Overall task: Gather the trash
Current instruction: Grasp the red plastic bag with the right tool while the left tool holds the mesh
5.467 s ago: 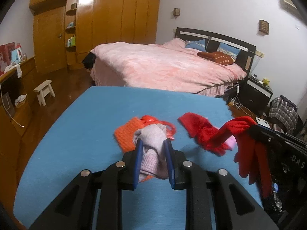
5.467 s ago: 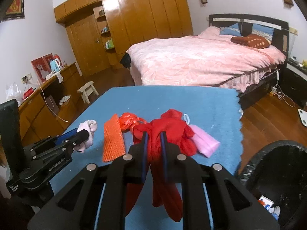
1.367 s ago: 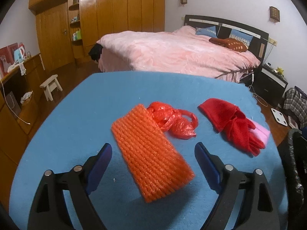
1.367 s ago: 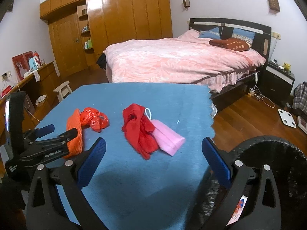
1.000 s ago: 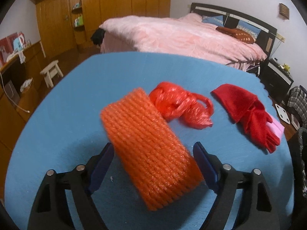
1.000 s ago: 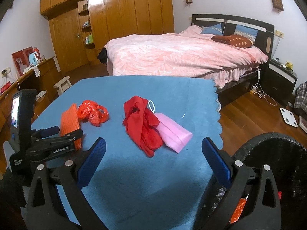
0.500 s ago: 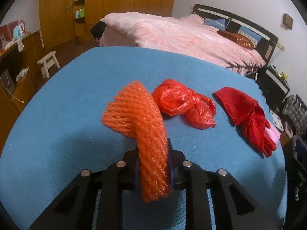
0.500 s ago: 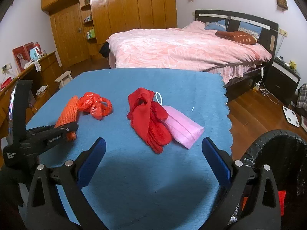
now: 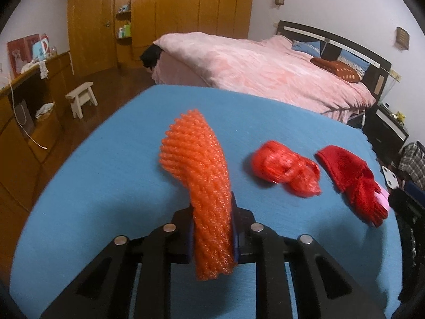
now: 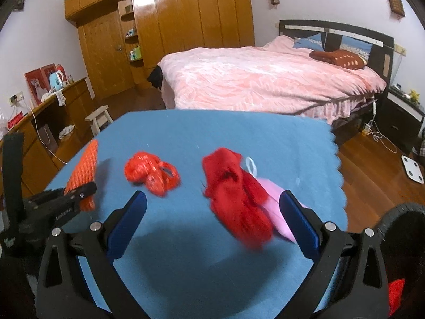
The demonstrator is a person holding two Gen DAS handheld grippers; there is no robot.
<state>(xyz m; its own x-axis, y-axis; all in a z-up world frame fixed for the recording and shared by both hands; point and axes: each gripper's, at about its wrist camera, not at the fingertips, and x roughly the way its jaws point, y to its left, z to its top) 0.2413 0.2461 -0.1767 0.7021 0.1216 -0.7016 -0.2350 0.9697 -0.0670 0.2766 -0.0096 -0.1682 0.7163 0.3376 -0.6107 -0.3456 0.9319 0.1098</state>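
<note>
- Now the left gripper (image 9: 211, 228) is clamped on the orange foam net (image 9: 204, 186); its jaws have just been closing, and the net sits pinched between the blue pads
- Above the pads the net stands up and curls over to the left, its upper end clear of the blue cloth (image 9: 106, 186); a short end hangs out below the pads
- From the right wrist view the same net (image 10: 83, 171) shows at the far left, held in the black left gripper (image 10: 79, 191) above the cloth's left edge
- Right gripper (image 10: 212, 223) is released, jaws spread wide, nothing between the pads; it hangs over the near part of the cloth (image 10: 186, 252)
- Red plastic bag (image 9: 285, 171) lies crumpled on the cloth, just right of the net and apart from it; in the right view it (image 10: 151, 174) sits between the net and the red glove
- Red glove (image 10: 236, 199) lies right of the bag, its lower part between the right gripper's open pads as seen from that camera, though not touched by them
- Pink mask (image 10: 276, 207) lies partly under the glove's right side, a white ear loop showing at its top end; the right pad overlaps it in the picture
- Black bin (image 10: 403, 252) stands at the lower right, off the cloth's corner, with something red inside
- Behind the cloth are a bed (image 10: 265, 85) with a pink cover, a wooden wardrobe (image 10: 172, 26) and a small white stool (image 10: 99, 121)
</note>
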